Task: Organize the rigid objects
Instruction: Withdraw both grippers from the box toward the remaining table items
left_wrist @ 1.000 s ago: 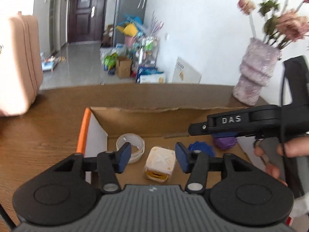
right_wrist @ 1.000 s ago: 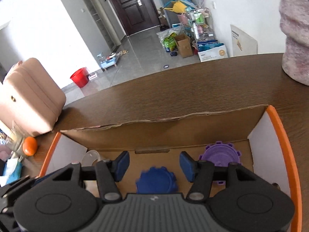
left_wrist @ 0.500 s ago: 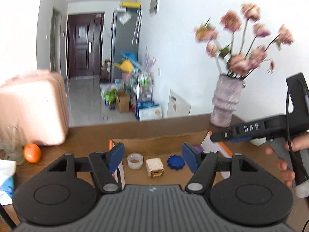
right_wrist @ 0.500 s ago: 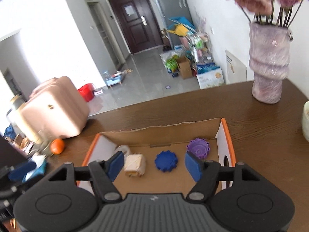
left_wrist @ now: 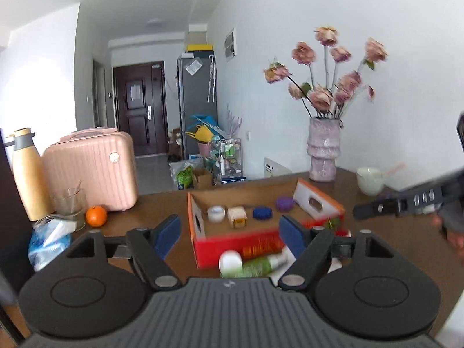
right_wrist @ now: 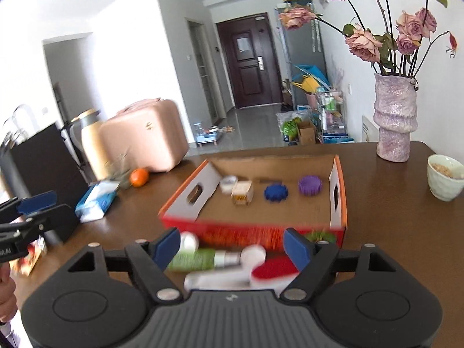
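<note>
An open orange cardboard box (left_wrist: 200, 232) (right_wrist: 337, 203) lies on the brown table. In it, left to right, sit a white round tub (left_wrist: 216, 213) (right_wrist: 228, 182), a cream cube (left_wrist: 237, 217) (right_wrist: 242, 192), a blue gear disc (left_wrist: 262, 213) (right_wrist: 275, 193) and a purple gear disc (left_wrist: 284, 203) (right_wrist: 310, 185). A green tube with a white cap (left_wrist: 252, 265) (right_wrist: 194, 258) and a white and red item (right_wrist: 246, 275) lie in front of the box. My left gripper (left_wrist: 230, 236) and right gripper (right_wrist: 232, 246) are both open, empty, and held back from the box.
A pink vase with roses (left_wrist: 323, 153) (right_wrist: 395, 121) and a pale cup (left_wrist: 369, 180) (right_wrist: 445, 178) stand at the right. An orange (left_wrist: 96, 216) (right_wrist: 139, 177), a glass (left_wrist: 69, 203), a tissue pack (right_wrist: 97, 200), a flask (left_wrist: 27, 174) and a pink case (left_wrist: 92, 171) are at the left.
Both grippers have pulled back and up from inside the box. The whole box, the tube in front of it and the room now show.
</note>
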